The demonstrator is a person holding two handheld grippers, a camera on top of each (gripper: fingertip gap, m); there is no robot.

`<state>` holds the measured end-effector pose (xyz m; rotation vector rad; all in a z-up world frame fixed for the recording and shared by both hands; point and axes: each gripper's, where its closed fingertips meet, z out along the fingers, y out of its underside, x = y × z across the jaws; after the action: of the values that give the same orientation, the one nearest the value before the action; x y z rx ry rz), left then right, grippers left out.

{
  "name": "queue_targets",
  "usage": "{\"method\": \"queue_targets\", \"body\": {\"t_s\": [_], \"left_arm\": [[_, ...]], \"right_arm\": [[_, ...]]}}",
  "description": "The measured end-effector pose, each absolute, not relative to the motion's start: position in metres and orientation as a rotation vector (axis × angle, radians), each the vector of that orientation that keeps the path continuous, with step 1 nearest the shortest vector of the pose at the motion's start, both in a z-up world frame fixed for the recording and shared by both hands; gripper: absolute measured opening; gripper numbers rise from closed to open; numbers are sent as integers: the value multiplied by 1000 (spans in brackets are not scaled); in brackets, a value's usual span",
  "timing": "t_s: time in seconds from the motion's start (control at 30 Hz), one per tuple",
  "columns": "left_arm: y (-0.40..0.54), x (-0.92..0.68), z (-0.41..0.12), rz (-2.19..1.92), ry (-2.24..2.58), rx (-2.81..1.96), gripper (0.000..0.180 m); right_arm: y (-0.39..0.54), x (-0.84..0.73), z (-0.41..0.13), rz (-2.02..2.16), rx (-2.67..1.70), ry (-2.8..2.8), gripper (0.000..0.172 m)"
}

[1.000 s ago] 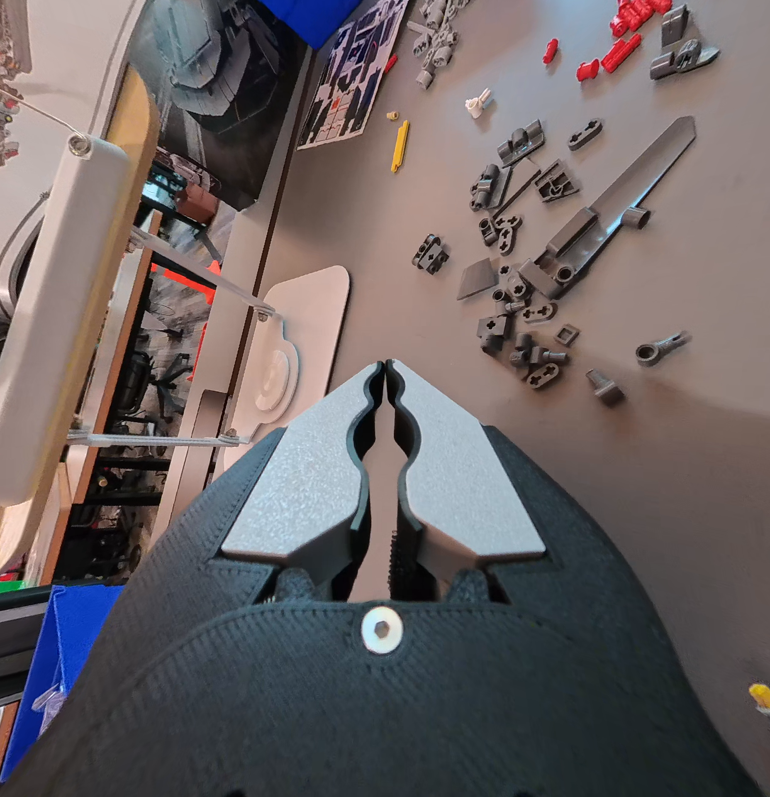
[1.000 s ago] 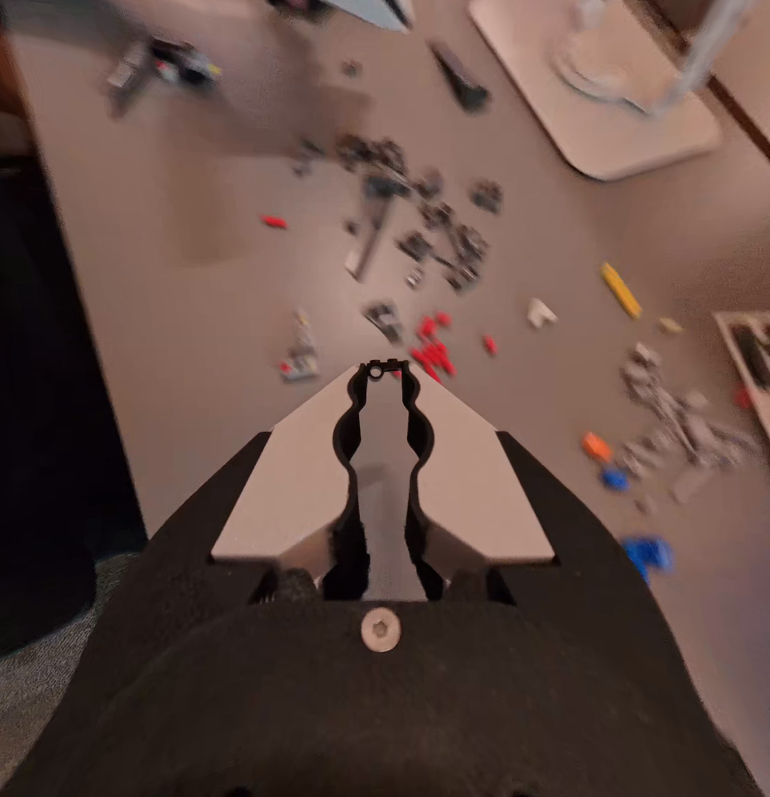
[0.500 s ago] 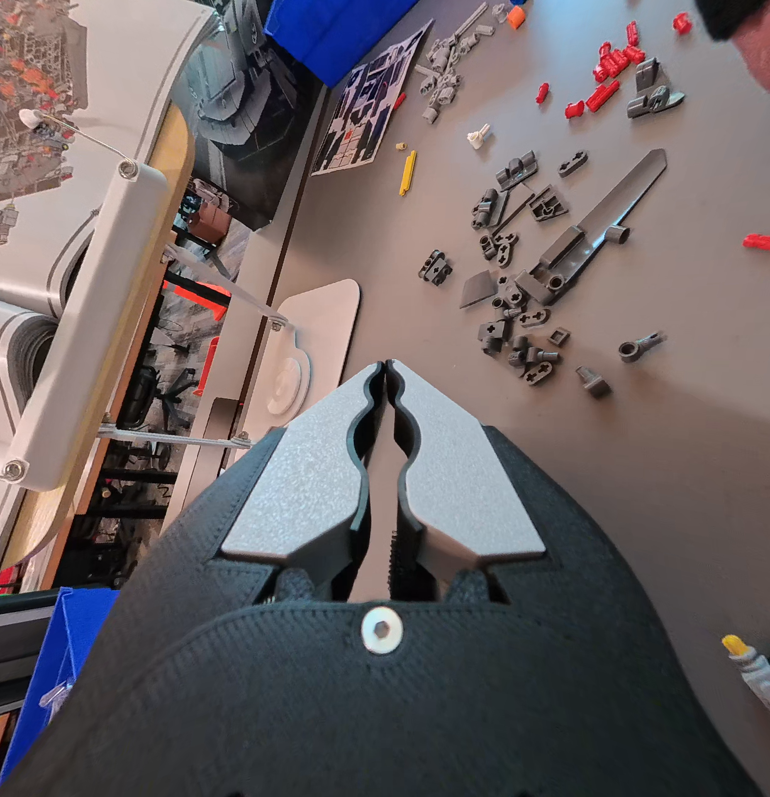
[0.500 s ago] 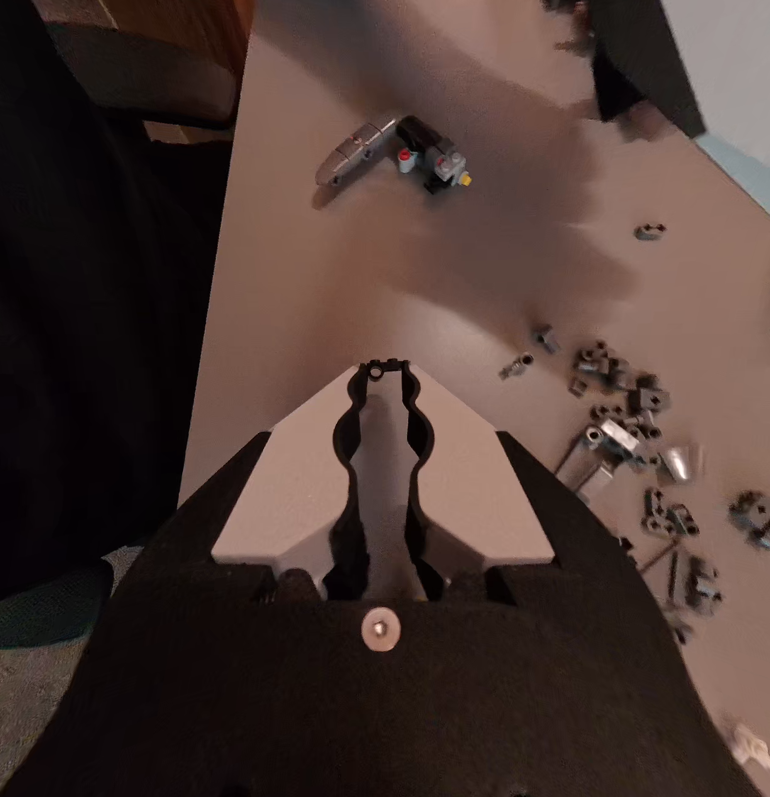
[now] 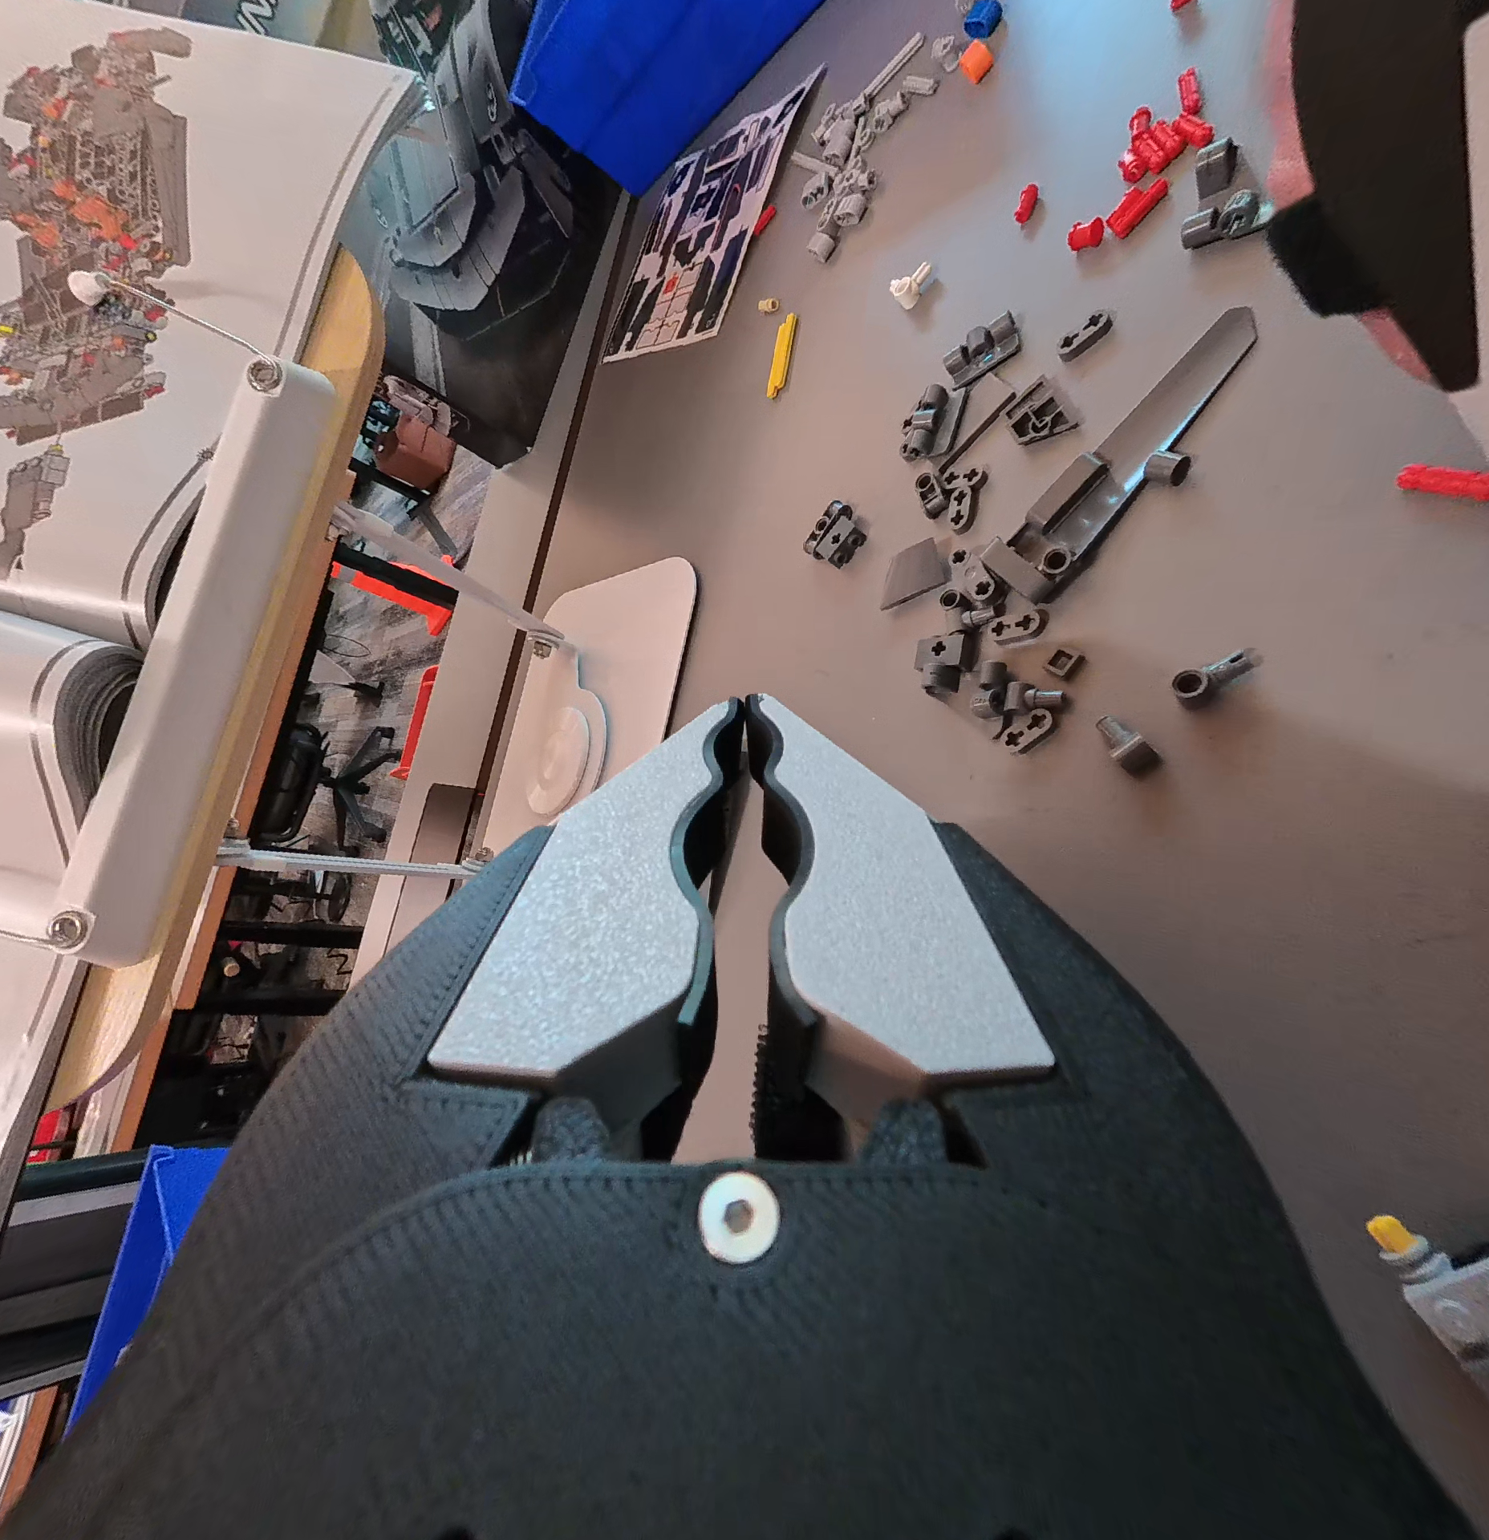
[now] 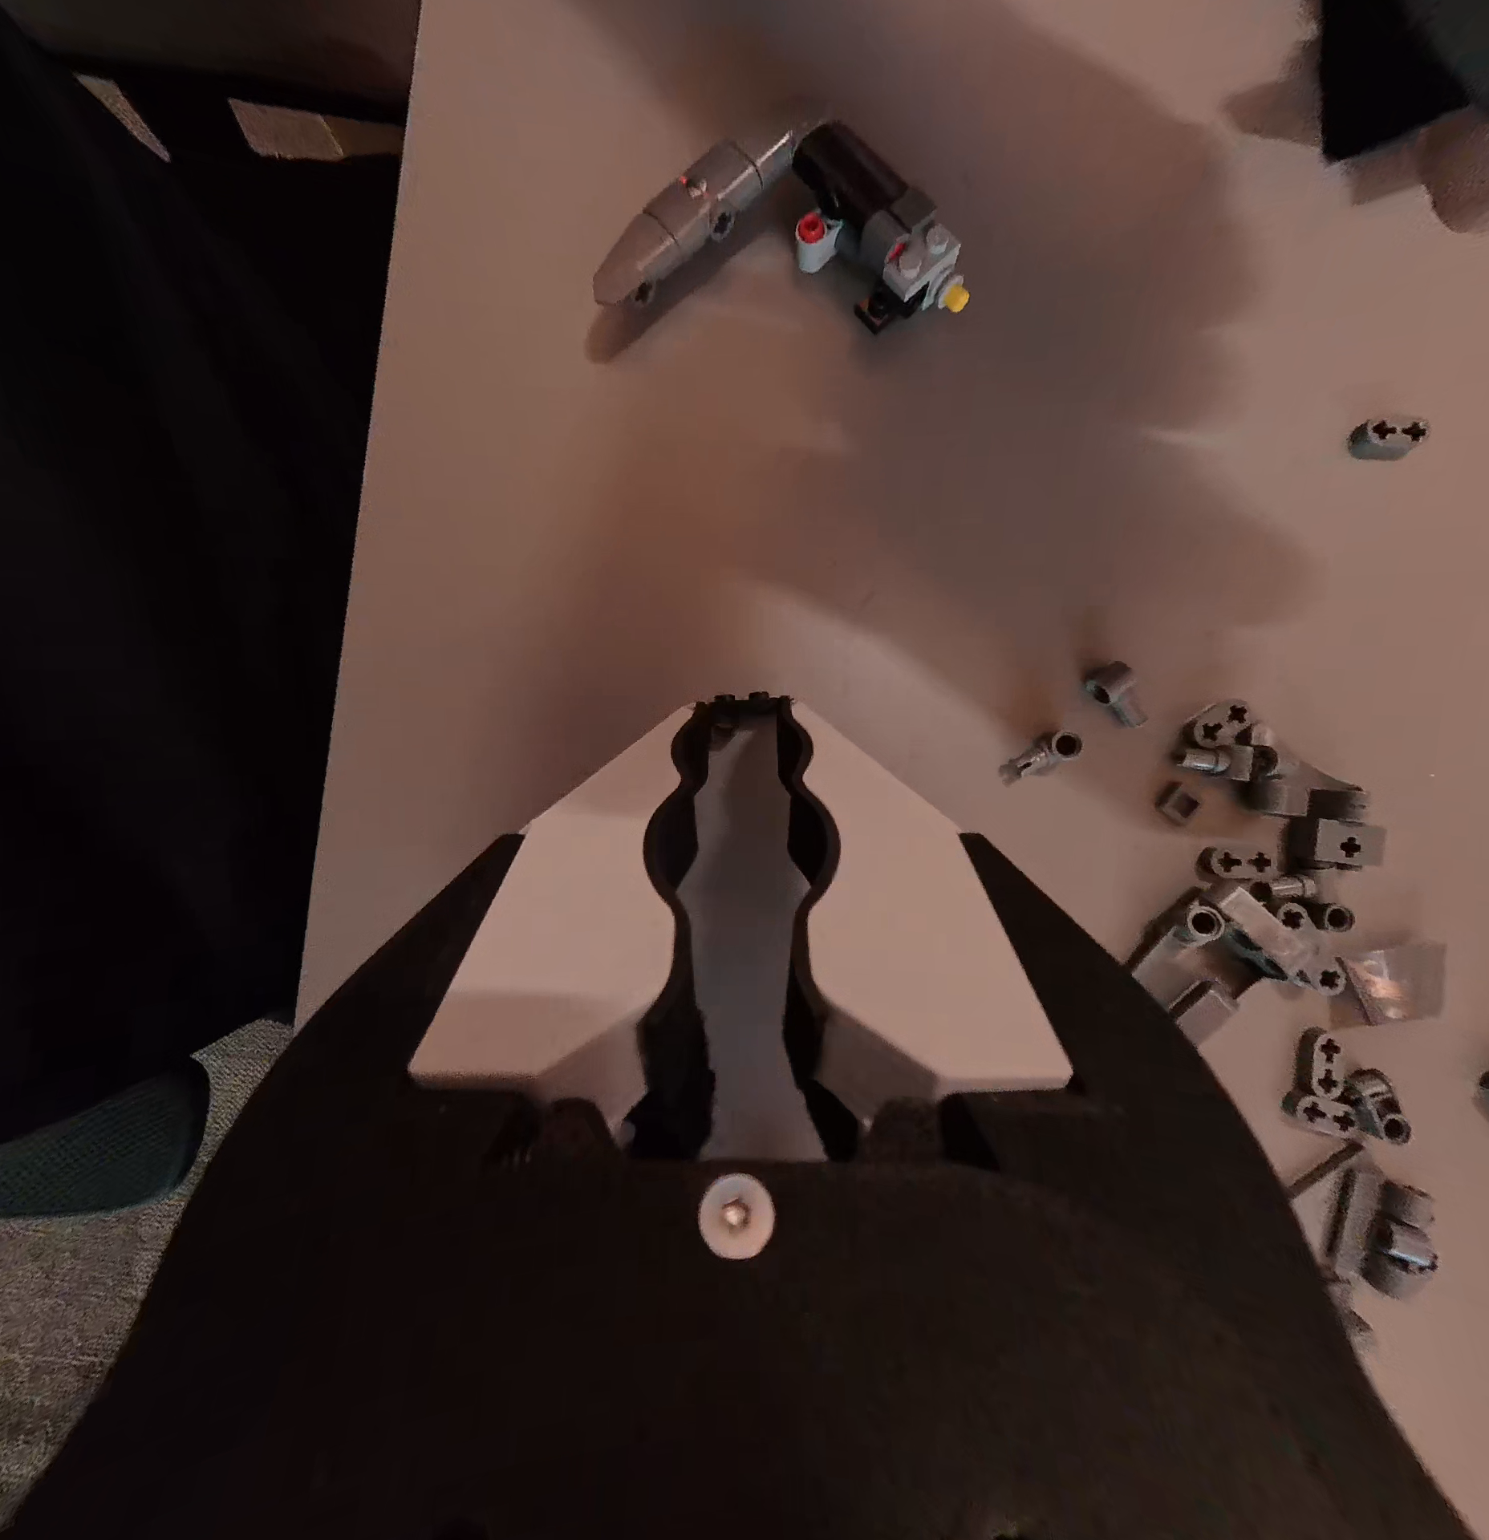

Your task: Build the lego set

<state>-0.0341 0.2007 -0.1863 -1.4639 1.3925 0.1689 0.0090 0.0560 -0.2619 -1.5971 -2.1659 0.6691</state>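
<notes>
While unreadable, sticker sheet (image 5: pixel 708 242), manual (image 5: pixel 83 250)

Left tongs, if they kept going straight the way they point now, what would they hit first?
Likely the flat white stand base lying on the grey table, just beyond the closed tips of the left tongs. Depth is unclear, so bare tabletop might come first. The loose grey pieces lie off to the right.

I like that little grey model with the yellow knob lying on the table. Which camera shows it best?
The right wrist view: the grey model with the yellow knob lies whole and sharp near the table's far edge. The left wrist view catches only its yellow-tipped end, cut off at the frame's lower right.
</notes>
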Motion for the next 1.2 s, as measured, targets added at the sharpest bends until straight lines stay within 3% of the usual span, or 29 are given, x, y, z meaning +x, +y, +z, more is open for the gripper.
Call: {"method": "queue_targets", "body": {"t_s": [0.37,0.77,1.2], "left_arm": [[200,-34,-186,177,1398,-1461,0],[198,-38,-187,188,1398,-1460,0],[202,-39,-199,186,1398,-1501,0]], "right_arm": [[69,12,-262,635,-1658,-2081,30],[81,57,-227,659,-1700,-1825,24],[171,377,-188,151,-2079,-943,12]]}}
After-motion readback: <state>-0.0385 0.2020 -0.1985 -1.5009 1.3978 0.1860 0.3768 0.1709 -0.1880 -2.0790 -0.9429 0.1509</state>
